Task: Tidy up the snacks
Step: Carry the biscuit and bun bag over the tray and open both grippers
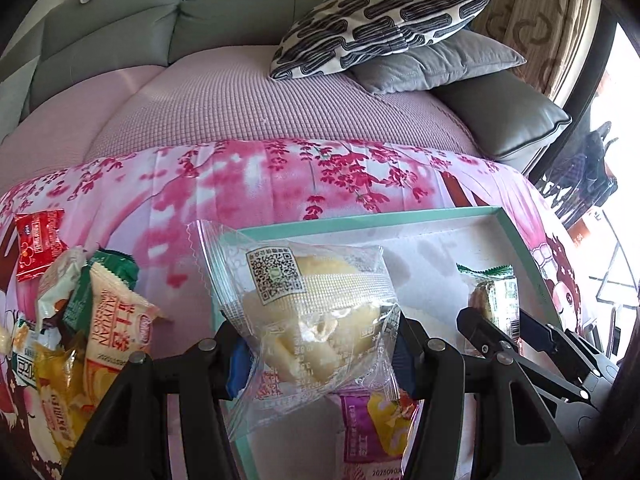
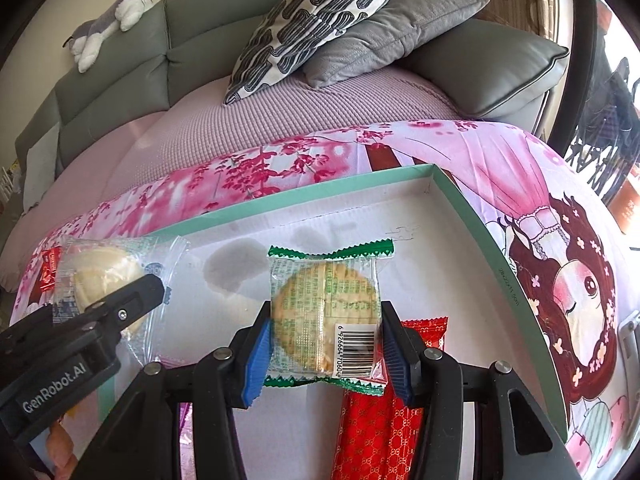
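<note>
Left gripper (image 1: pixel 316 344) clamps clear-wrapped pastry (image 1: pixel 316 312) above tray's (image 2: pixel 472 216) left edge. Right gripper (image 2: pixel 326 354) clamps green-edged cracker pack (image 2: pixel 326 312) over tray middle. Snack pile (image 1: pixel 76 332) left of tray.

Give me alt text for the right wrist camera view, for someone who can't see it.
The right gripper holds a green-edged cracker packet between blue-padded jaws above a shallow teal-rimmed box on a pink floral cloth. At left, the left gripper holds a clear-wrapped pastry. A red snack packet lies below the crackers; a sofa with cushions sits behind.
</note>
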A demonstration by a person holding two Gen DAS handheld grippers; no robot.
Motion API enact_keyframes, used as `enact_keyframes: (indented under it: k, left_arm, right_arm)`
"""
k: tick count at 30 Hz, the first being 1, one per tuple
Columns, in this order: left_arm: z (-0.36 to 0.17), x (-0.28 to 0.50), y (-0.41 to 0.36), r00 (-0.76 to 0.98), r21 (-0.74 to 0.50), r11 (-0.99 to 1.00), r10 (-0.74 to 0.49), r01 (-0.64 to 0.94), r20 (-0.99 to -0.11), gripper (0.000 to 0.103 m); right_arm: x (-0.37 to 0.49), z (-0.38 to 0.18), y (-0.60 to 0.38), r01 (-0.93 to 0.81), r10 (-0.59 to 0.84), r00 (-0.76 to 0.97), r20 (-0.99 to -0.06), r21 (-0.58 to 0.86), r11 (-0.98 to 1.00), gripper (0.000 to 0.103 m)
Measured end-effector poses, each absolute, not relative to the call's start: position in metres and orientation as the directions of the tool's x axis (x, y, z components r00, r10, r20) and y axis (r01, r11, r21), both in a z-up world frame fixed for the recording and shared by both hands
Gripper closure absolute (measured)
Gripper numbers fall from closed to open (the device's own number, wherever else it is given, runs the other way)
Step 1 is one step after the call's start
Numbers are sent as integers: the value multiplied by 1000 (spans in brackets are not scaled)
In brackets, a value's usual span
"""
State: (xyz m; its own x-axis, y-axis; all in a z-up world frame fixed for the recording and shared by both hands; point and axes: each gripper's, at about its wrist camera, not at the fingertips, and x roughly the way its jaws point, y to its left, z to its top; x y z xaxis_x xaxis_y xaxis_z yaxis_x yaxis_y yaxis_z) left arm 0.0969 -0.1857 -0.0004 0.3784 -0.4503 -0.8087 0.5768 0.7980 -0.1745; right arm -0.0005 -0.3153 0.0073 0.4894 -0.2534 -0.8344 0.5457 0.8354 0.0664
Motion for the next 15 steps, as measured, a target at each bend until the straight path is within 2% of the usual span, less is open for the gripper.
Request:
enact_keyframes:
  k: [15]
  left_arm:
    - [-20,103,-196,337,-178,799,-429,574,-838,43]
  right_arm:
    - [3,1,-315,551,-275,452,-849,24,834,49]
